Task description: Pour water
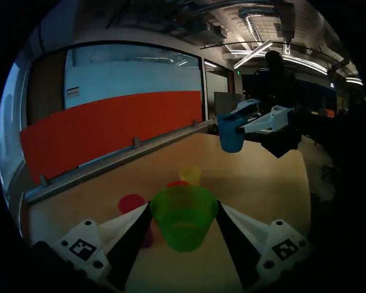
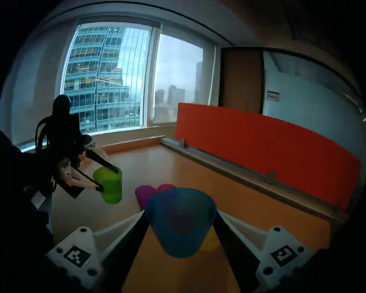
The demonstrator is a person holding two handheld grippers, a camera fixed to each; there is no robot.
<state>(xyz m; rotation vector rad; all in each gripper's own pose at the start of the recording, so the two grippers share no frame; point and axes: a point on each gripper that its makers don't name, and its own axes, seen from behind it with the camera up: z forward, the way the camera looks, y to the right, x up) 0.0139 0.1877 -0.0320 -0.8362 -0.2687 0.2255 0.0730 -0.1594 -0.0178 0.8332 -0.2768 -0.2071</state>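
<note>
The left tool is closed partway, its two fingers pressing on opposite sides of a green cup, just under the rim. The cup is upright and lifted off the table. The right tool grips a blue cup the same way, also upright and in the air. In the left gripper view the blue cup hangs higher and well apart from the green one.

Both cups look like thin, see-through plastic, so they are probably light and a little springy. A hard squeeze would likely bend the wall, and a loose one could let the smooth, tapered side slip downward. Holding high on the wall, where the rim stiffens it, seems the safest place. I cannot tell whether either cup has water in it. If one does, the weight would shift as it tips.

Below on the table stand a pink cup, a red cup and a yellow cup, close together. Pouring, I judge, needs one cup brought over the other's mouth first.
</note>
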